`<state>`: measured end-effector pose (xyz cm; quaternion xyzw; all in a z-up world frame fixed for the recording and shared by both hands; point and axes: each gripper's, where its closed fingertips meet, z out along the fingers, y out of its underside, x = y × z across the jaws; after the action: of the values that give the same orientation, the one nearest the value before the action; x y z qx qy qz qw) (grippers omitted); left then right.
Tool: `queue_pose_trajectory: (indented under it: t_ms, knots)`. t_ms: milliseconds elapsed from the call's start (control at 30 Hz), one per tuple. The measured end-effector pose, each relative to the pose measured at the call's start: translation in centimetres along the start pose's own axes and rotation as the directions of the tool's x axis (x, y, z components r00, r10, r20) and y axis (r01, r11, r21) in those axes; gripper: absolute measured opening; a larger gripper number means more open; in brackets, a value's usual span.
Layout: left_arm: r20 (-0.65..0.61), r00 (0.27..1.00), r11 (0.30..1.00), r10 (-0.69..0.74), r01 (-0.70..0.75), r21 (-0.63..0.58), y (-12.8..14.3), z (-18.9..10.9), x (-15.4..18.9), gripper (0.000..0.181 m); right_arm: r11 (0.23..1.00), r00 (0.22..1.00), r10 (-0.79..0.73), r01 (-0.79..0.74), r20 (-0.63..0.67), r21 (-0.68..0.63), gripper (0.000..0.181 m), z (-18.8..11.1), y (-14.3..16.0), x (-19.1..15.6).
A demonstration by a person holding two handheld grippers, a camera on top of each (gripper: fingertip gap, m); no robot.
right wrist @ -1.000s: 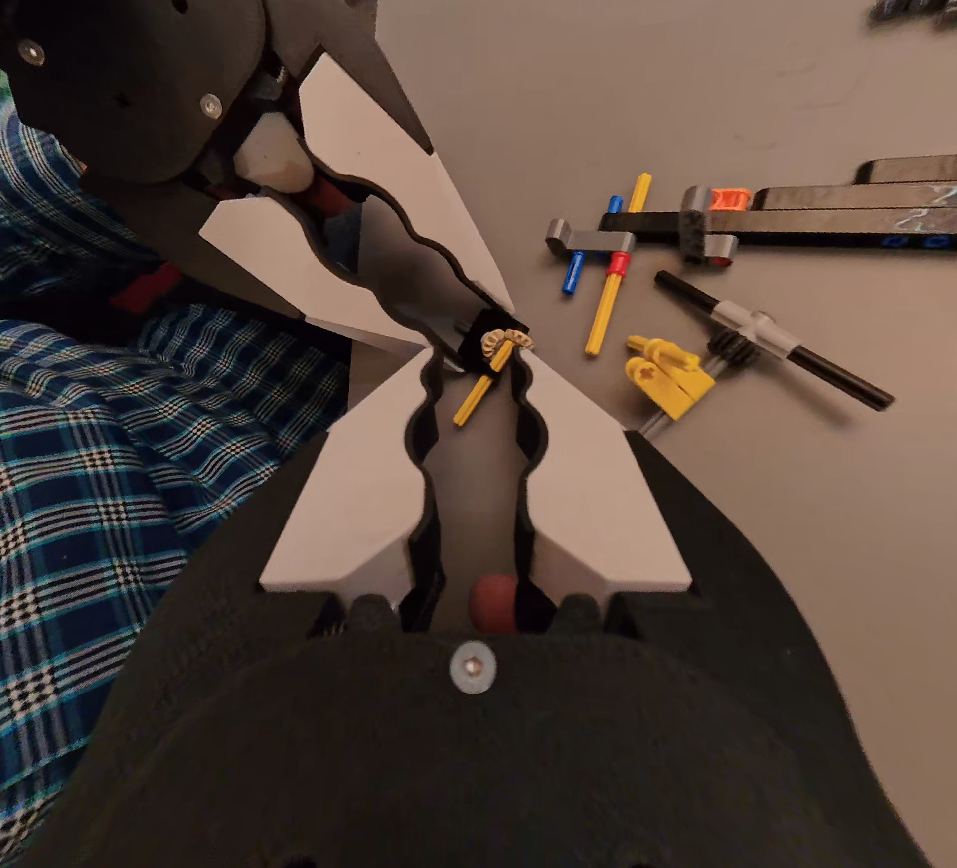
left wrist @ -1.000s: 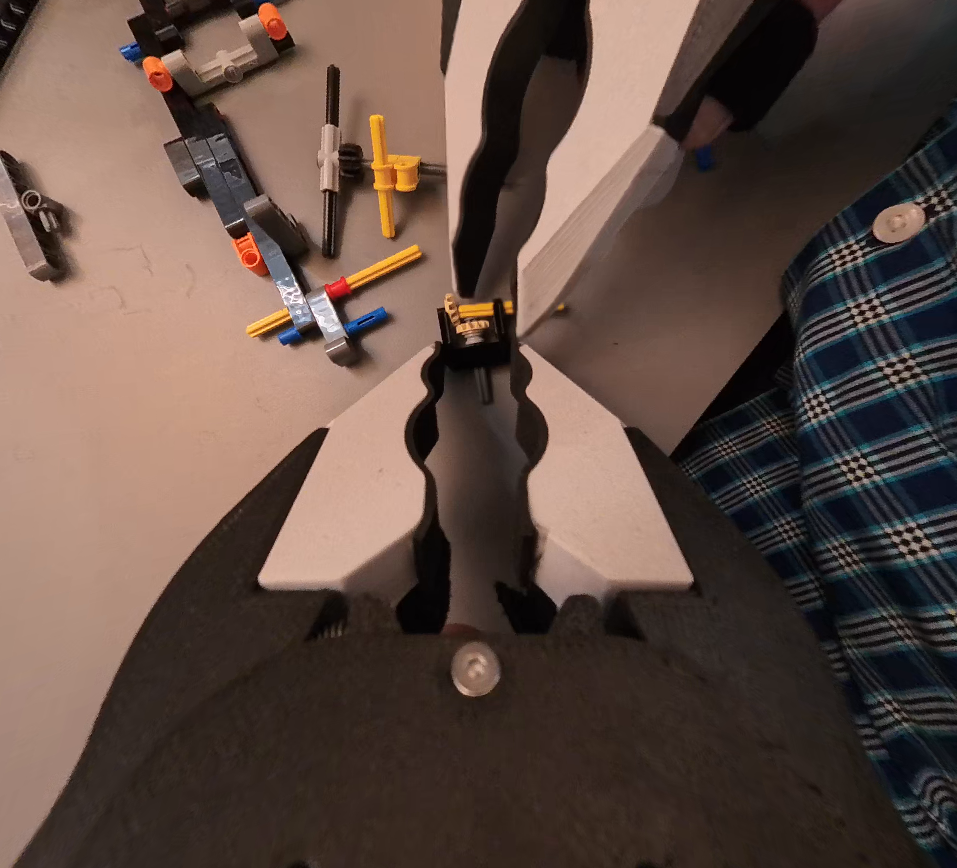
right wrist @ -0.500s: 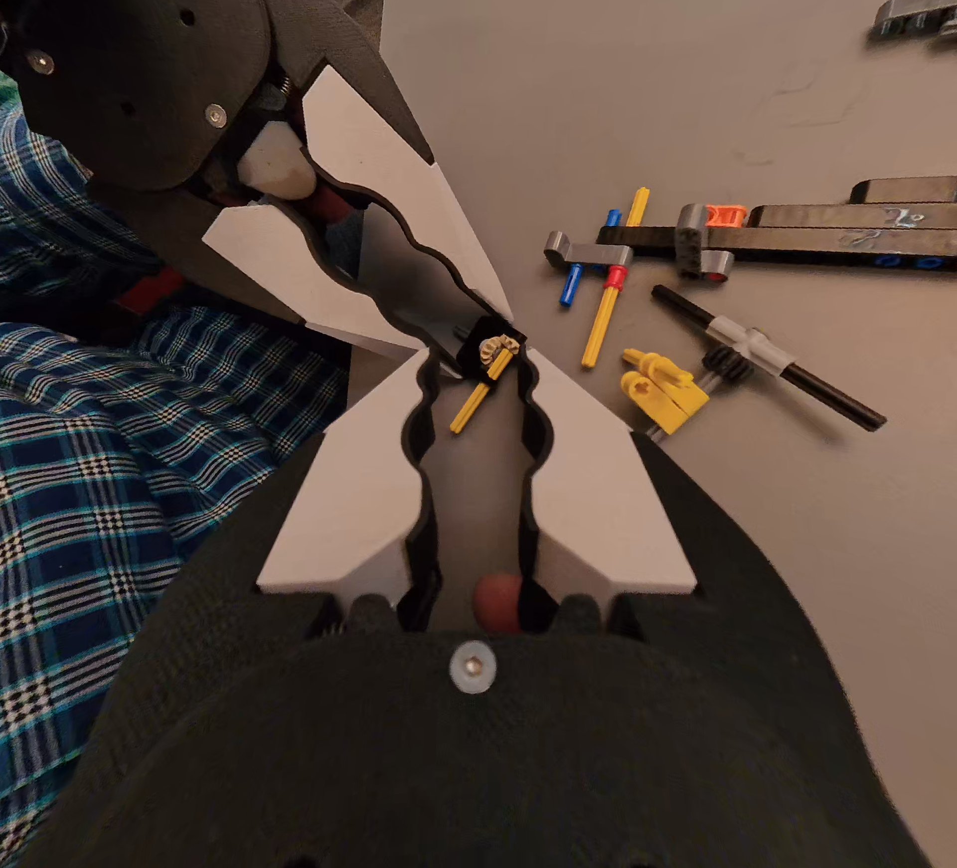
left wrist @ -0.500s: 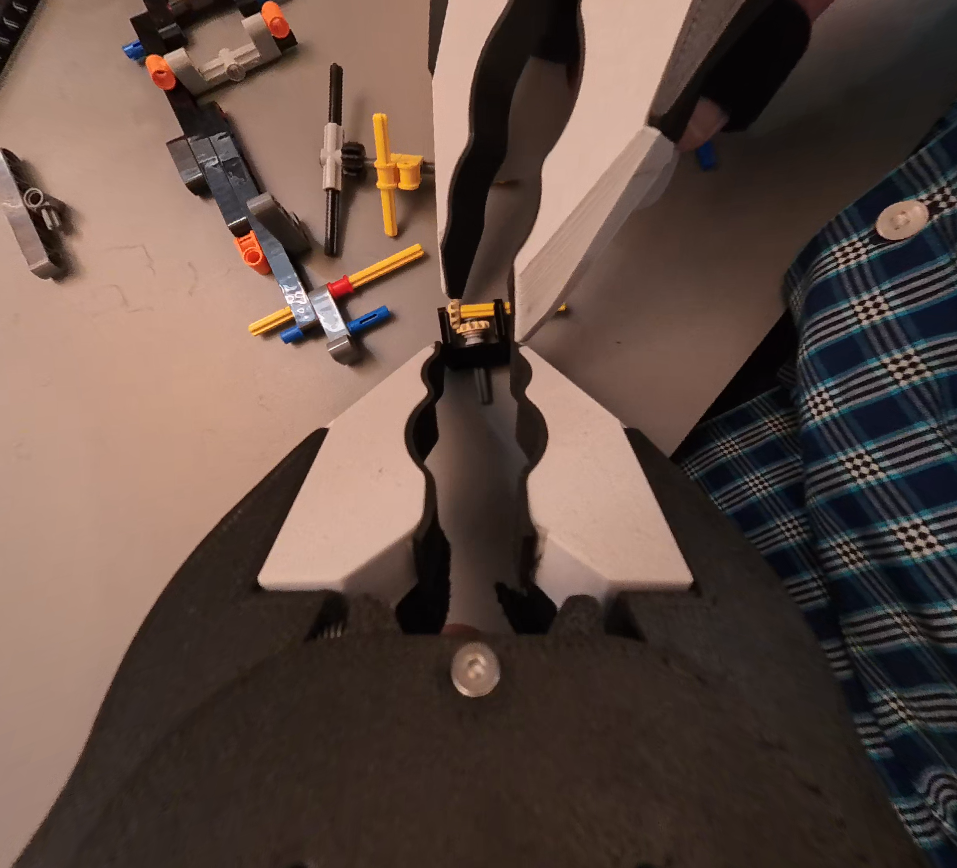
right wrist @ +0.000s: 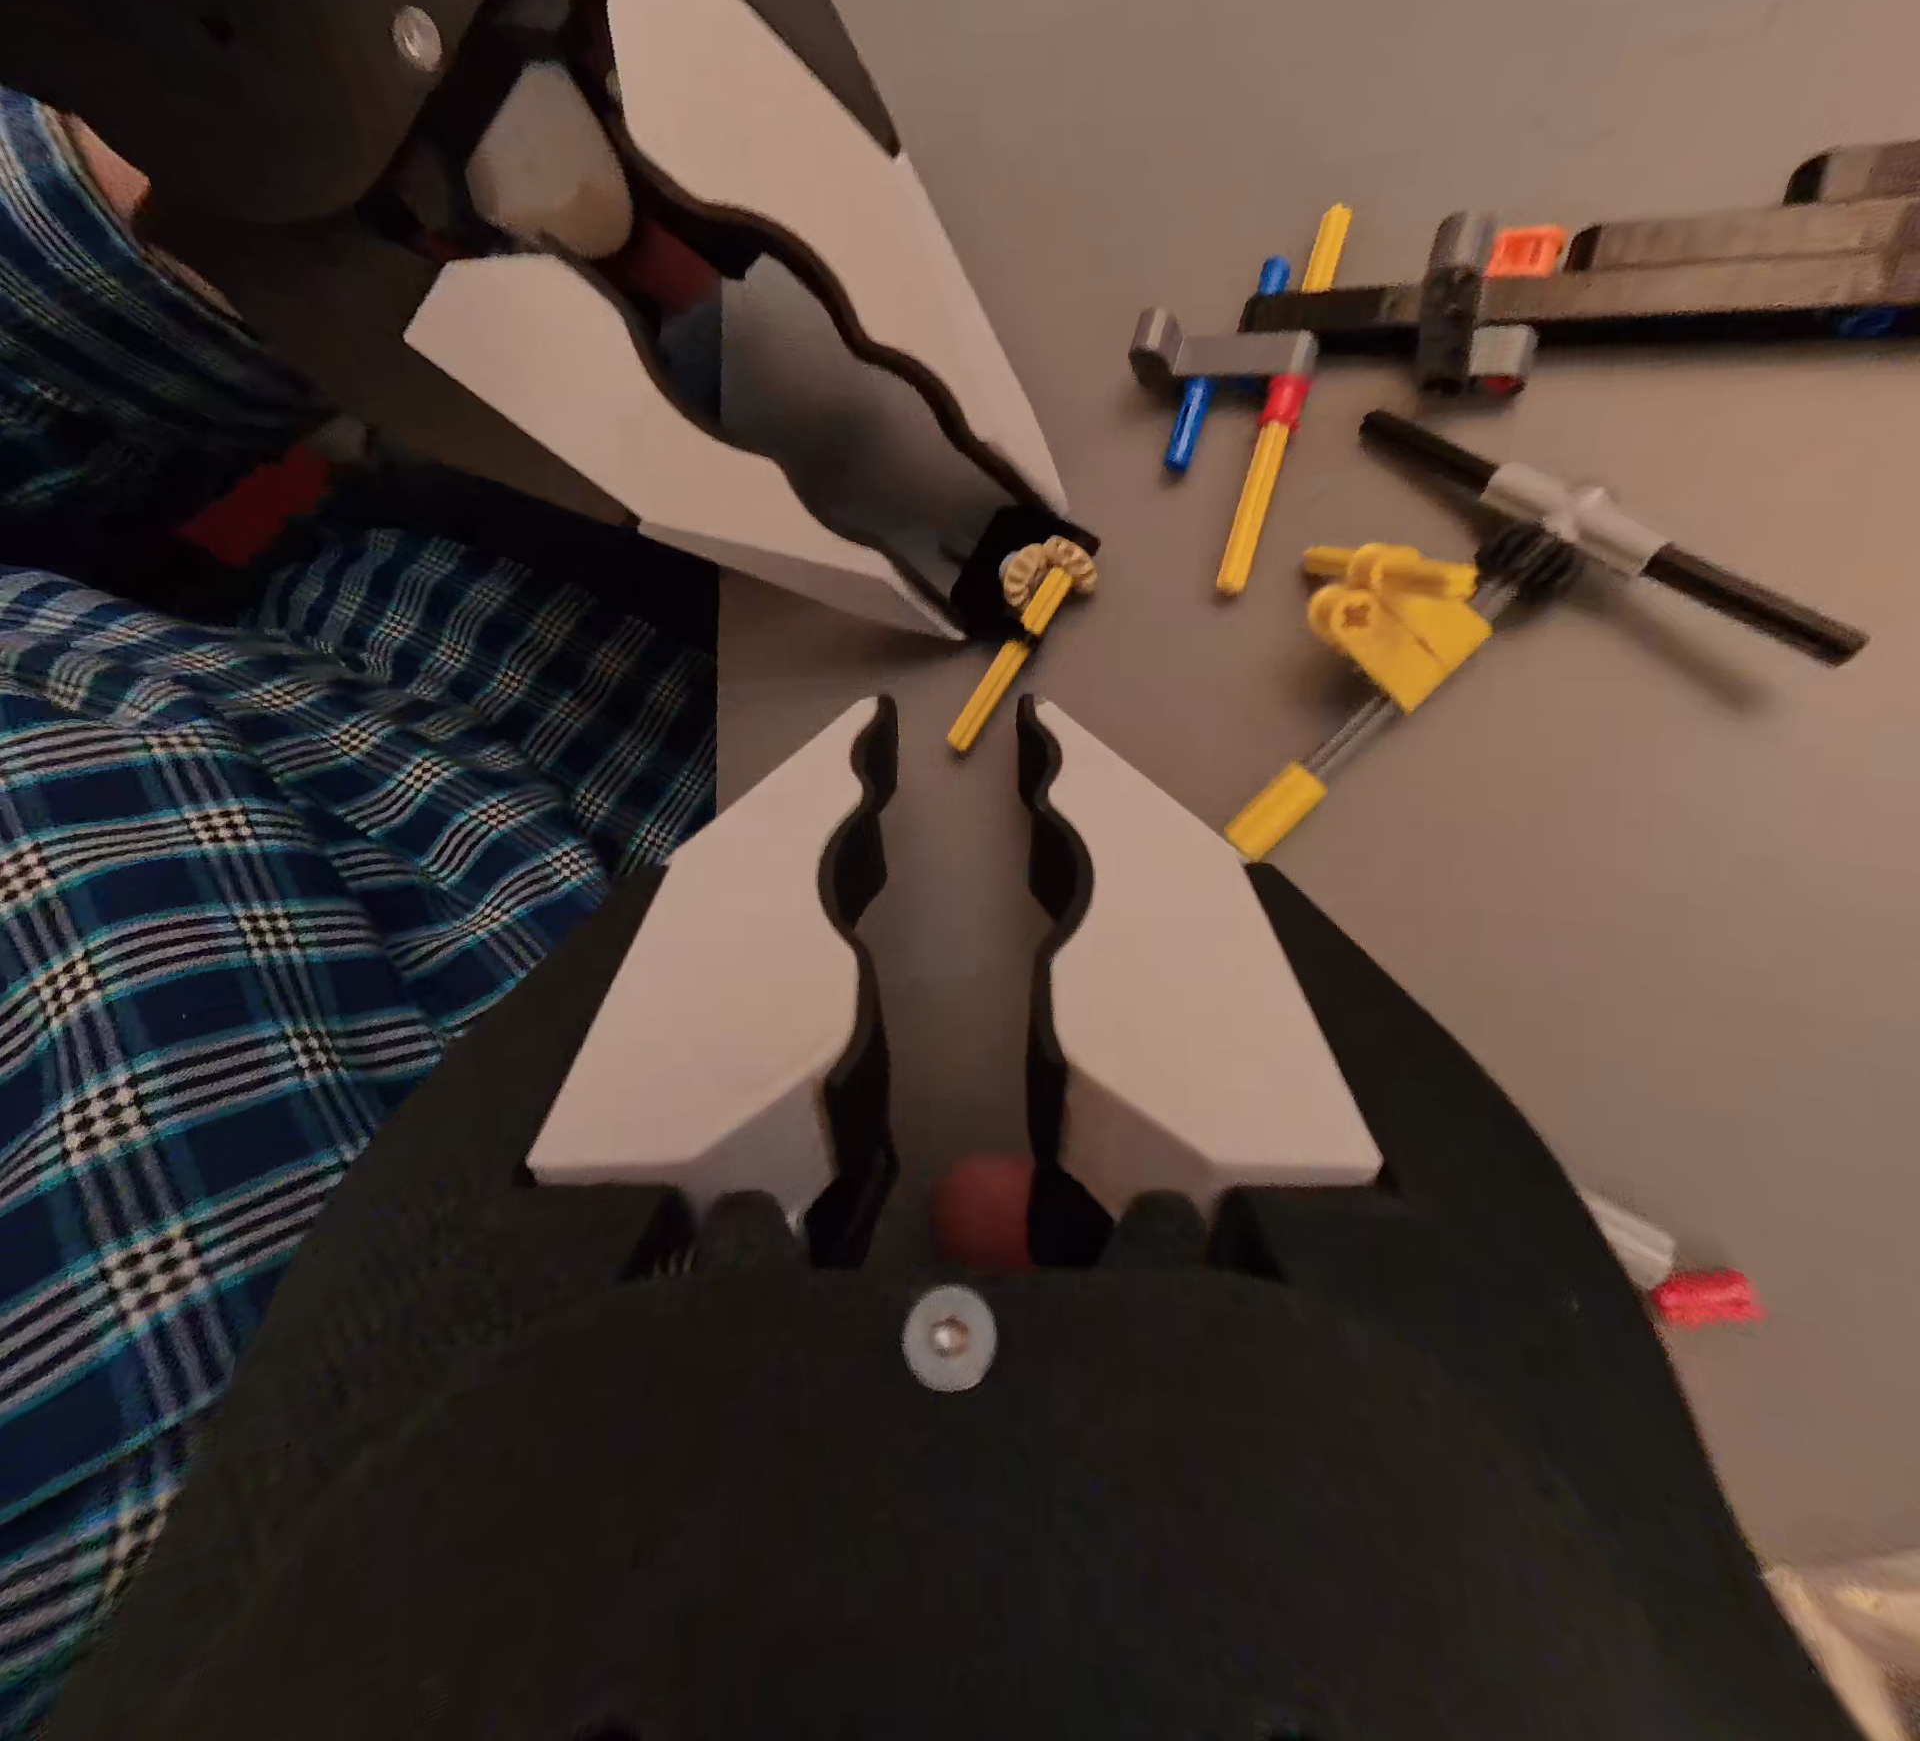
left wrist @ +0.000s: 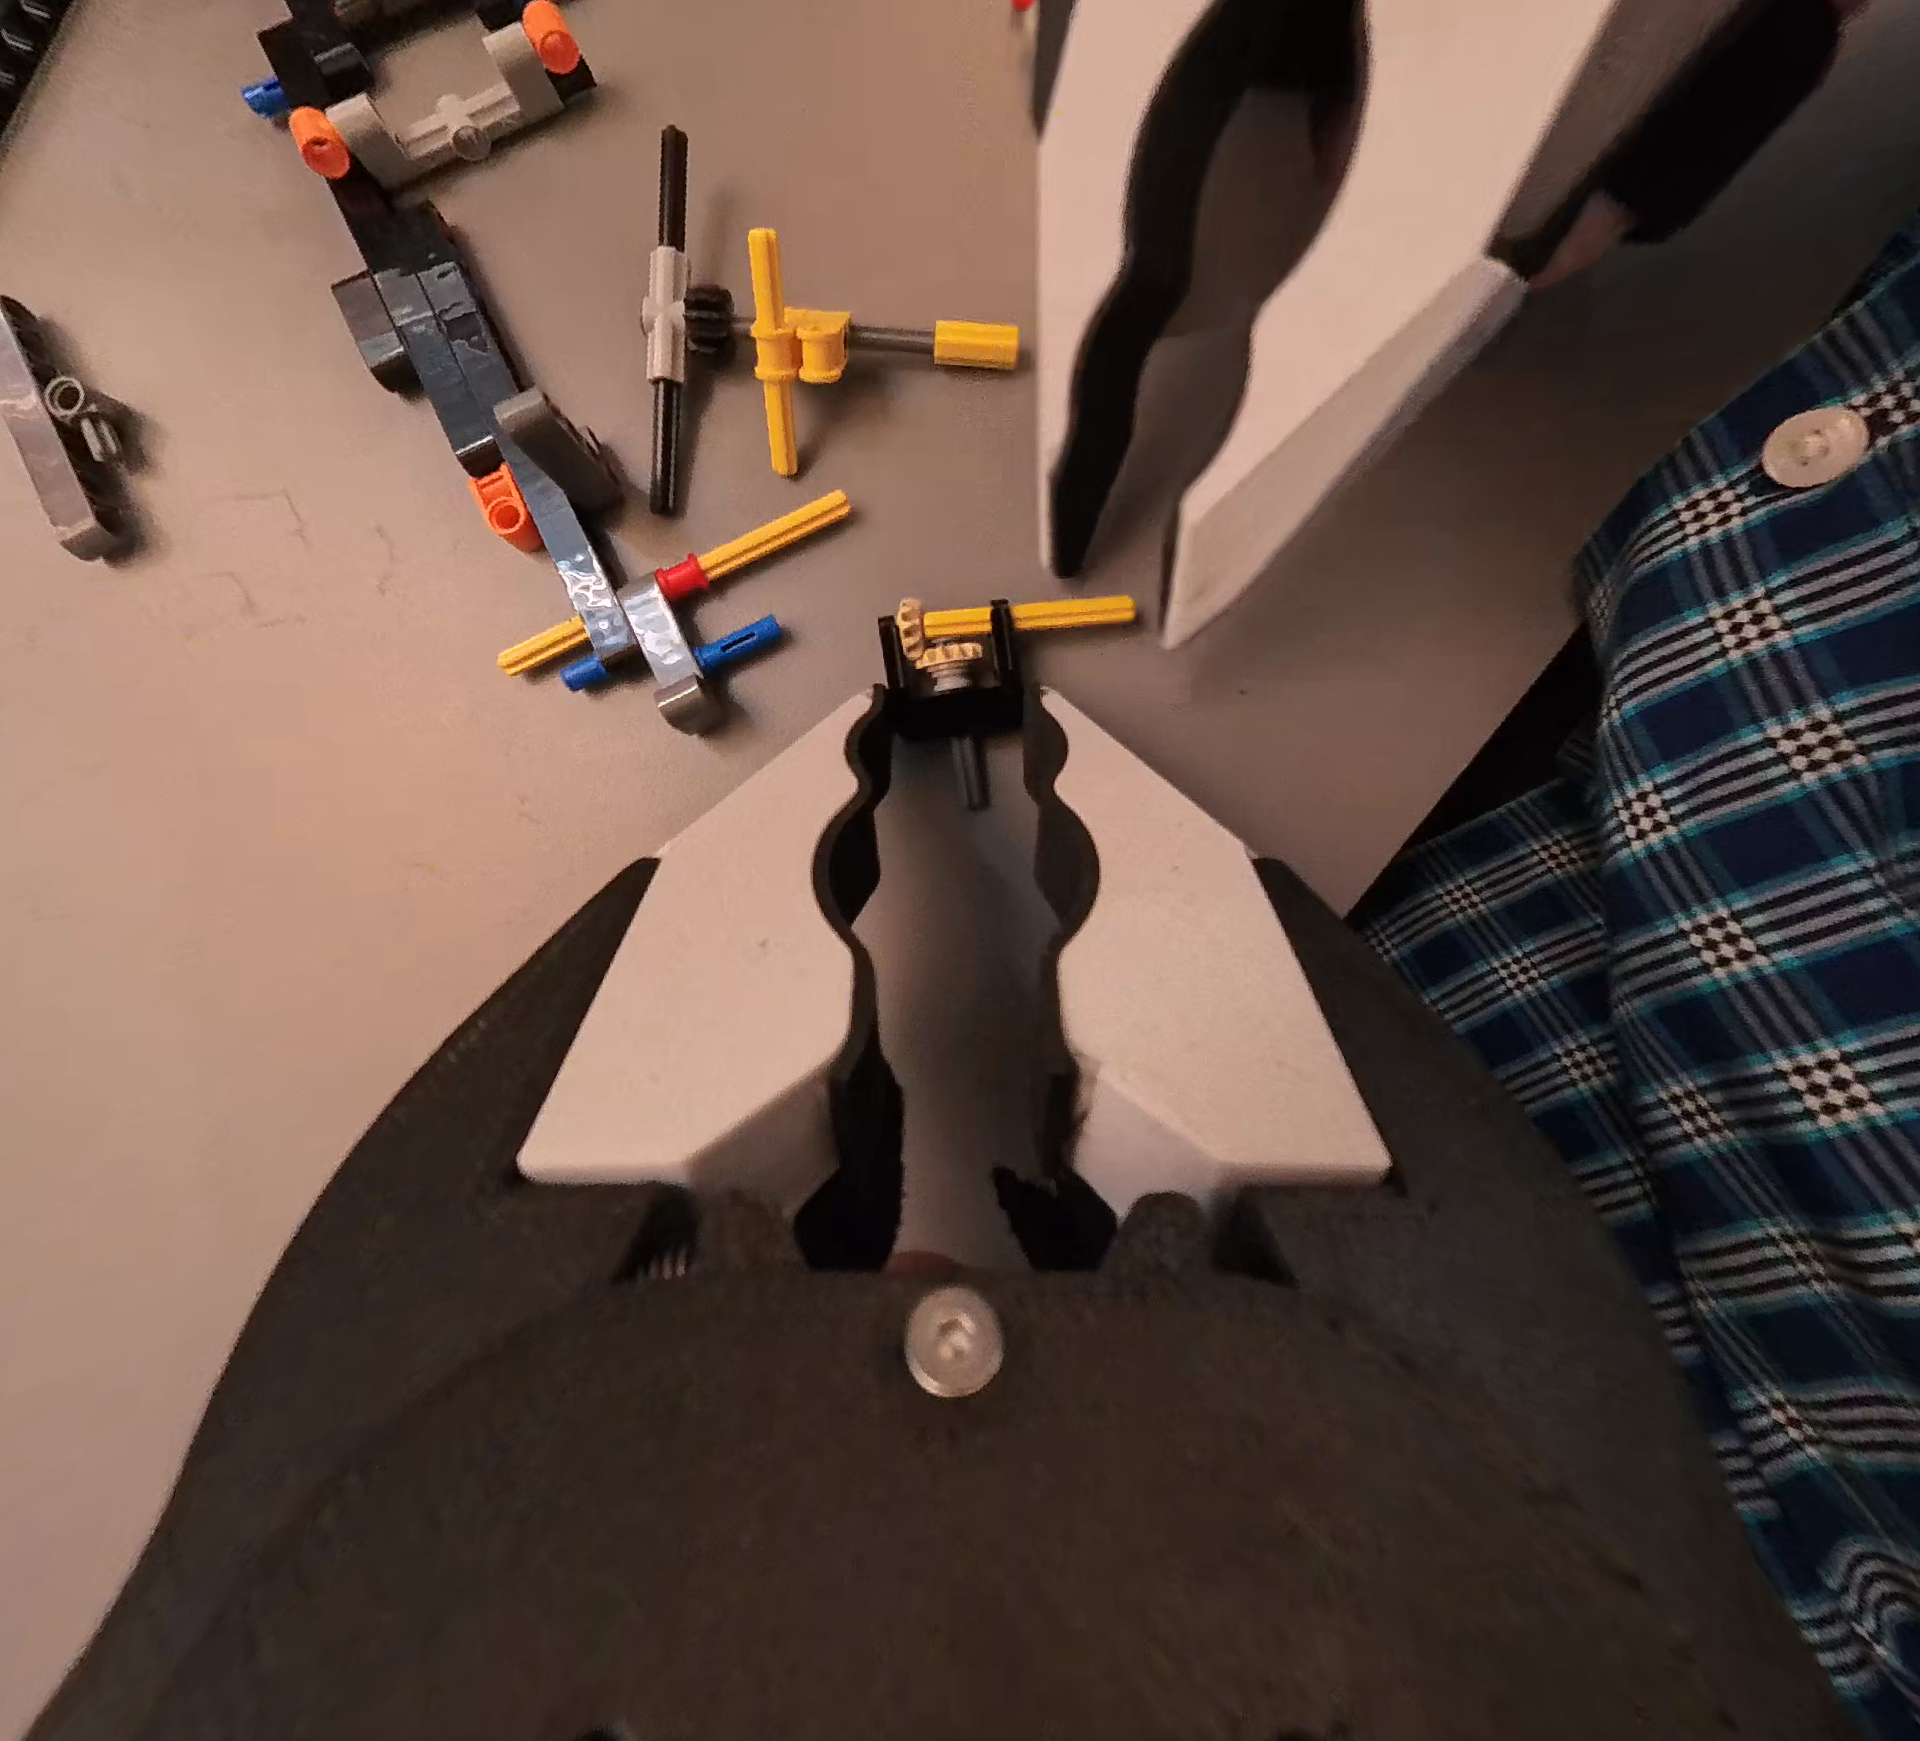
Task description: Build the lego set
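Note:
My left gripper point(left wrist: 954, 704) is shut on a small black frame point(left wrist: 951, 704) that carries tan gears point(left wrist: 940, 647) and a yellow axle point(left wrist: 1070, 616) sticking out to the right, held above the grey table. It also shows in the right wrist view point(right wrist: 1013, 585), with the yellow axle point(right wrist: 997, 678) pointing at my right gripper point(right wrist: 954, 709). The right gripper is open and empty, its tips just short of the axle's end. In the left wrist view the right gripper point(left wrist: 1117, 595) hangs just above and right of the axle.
On the table lie a yellow connector and black axle assembly point(left wrist: 790, 341) point(right wrist: 1392, 621), a long black and grey beam assembly point(left wrist: 436, 320), a yellow axle with red bush point(left wrist: 675, 600) point(right wrist: 1278, 444), and a small red piece point(right wrist: 1704, 1296). A person's plaid shirt point(left wrist: 1714, 860) is at the table edge. The tips of both grippers are at nearly the same place. My left gripper's tips are some 4 centimetres from the yellow axle with red bush point(left wrist: 675, 600). It is also in sight in the right wrist view point(right wrist: 1256, 381).
My right gripper has drawn back from the black frame, so the yellow axle no longer lies between its fingers. The left gripper still holds the frame in the same place.

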<state>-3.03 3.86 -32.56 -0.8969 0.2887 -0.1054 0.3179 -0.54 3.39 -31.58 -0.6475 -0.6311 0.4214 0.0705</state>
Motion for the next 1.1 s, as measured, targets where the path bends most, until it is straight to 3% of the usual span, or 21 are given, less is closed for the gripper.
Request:
queue_pose_trajectory:
  t_ms: [100, 467, 1100]
  knots:
    - [0.001, 1.0, 1.0, 0.0, 0.0, -0.003, 0.0, 0.0, 0.0, 0.022, 1.0, 0.999, 0.01, -0.01, -0.04, -0.006, 0.024, 0.4, 0.4, -0.6]
    - [0.011, 1.0, 1.0, 0.009, -0.009, -0.01, 0.0, 0.1, -0.1, 0.022, 0.998, 0.99, 0.058, -0.056, -0.131, 0.015, 0.004, 0.6, 0.2, 0.4]
    - [-0.007, 1.0, 1.0, 0.002, -0.002, -0.006, -0.1, 0.2, -0.3, 0.022, 0.959, 0.959, 0.282, -0.282, 0.027, 0.018, 0.001, 0.6, -0.4, 0.3]
